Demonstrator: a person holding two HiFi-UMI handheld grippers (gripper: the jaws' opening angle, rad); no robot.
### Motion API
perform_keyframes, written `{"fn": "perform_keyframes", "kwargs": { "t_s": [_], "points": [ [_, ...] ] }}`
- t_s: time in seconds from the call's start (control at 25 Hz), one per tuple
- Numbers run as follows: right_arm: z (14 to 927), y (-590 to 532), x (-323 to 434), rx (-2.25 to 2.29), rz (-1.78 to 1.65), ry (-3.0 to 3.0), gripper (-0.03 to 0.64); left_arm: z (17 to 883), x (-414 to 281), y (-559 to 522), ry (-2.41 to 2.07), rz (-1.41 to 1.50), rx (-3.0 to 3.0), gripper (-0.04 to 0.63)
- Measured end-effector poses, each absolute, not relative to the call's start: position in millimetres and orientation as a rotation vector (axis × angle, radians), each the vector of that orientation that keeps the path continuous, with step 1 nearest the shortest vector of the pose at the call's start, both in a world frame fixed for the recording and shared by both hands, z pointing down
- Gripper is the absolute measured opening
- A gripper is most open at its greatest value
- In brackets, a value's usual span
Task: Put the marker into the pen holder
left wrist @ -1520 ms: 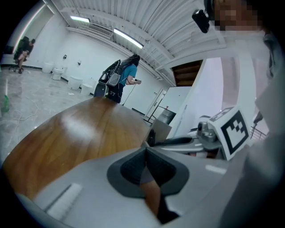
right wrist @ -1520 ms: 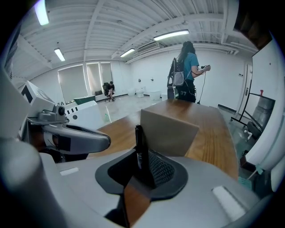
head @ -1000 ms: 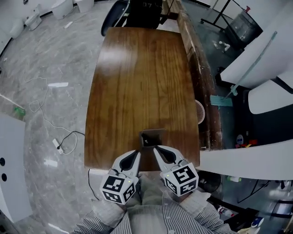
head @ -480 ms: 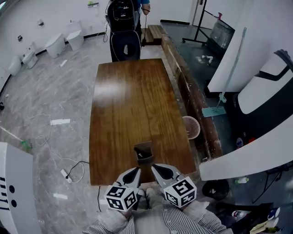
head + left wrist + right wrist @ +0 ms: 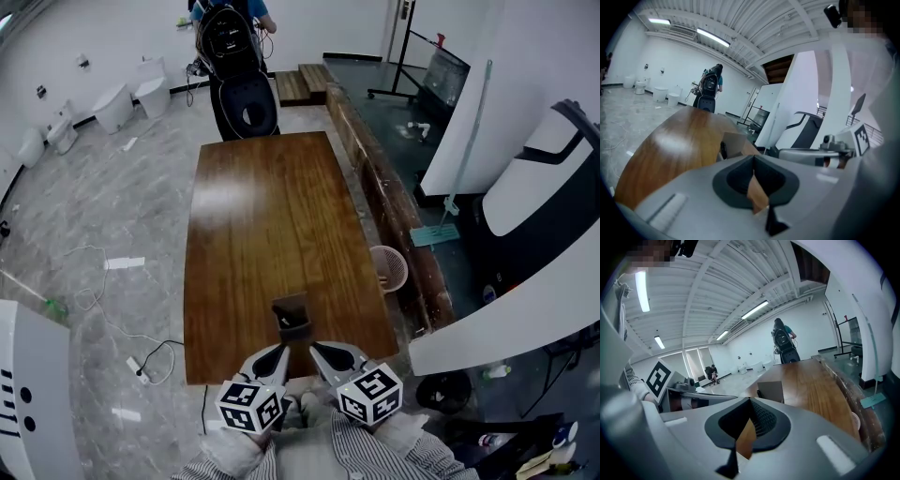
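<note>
The pen holder [image 5: 292, 314], a small brown box, stands at the near end of the long wooden table [image 5: 272, 216]. A small dark thing with a pale end, perhaps the marker [image 5: 287, 322], shows at its near side; whether it sits in or beside the holder I cannot tell. It also appears as a dark sliver on the pen holder's [image 5: 735, 144] left edge. My left gripper [image 5: 278, 351] and right gripper [image 5: 317, 350] hover side by side just short of the table's near edge, close to my body. Both are shut with nothing in them.
A person with a backpack [image 5: 228, 28] stands by a chair [image 5: 246, 103] at the table's far end. A wicker basket [image 5: 388, 267] sits on the floor by the right edge, beside a long wooden bench [image 5: 384, 197]. Cables [image 5: 141, 361] lie on the floor at left.
The view has lifted, so the table looks farther away and the person at its far end has come into view. Both grippers sit lower and closer to my body, still shut.
</note>
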State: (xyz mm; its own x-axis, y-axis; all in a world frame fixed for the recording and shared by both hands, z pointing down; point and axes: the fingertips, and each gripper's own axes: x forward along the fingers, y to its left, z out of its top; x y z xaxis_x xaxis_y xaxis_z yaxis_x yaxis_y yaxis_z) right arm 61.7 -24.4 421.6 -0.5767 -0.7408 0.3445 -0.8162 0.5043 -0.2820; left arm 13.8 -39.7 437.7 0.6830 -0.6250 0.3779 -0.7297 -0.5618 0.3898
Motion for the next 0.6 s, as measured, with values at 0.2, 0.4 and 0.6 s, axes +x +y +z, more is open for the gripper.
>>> {"fn": "perform_keyframes", "kwargs": {
  "t_s": [0.2,0.4,0.6],
  "points": [
    [422,-22,57,1.328,0.605,-2.567,-0.002,438,10,-38,-1.053,0.262,2.366,0.008],
    [420,-20,51,1.307,0.587,-2.572,-0.002,436,7,-35,-1.067,0.26,2.372,0.008],
    [423,-17,45,1.273,0.574,-2.57,-0.002,438,10,-33,-1.065,0.272,2.377,0.008]
  ]
}}
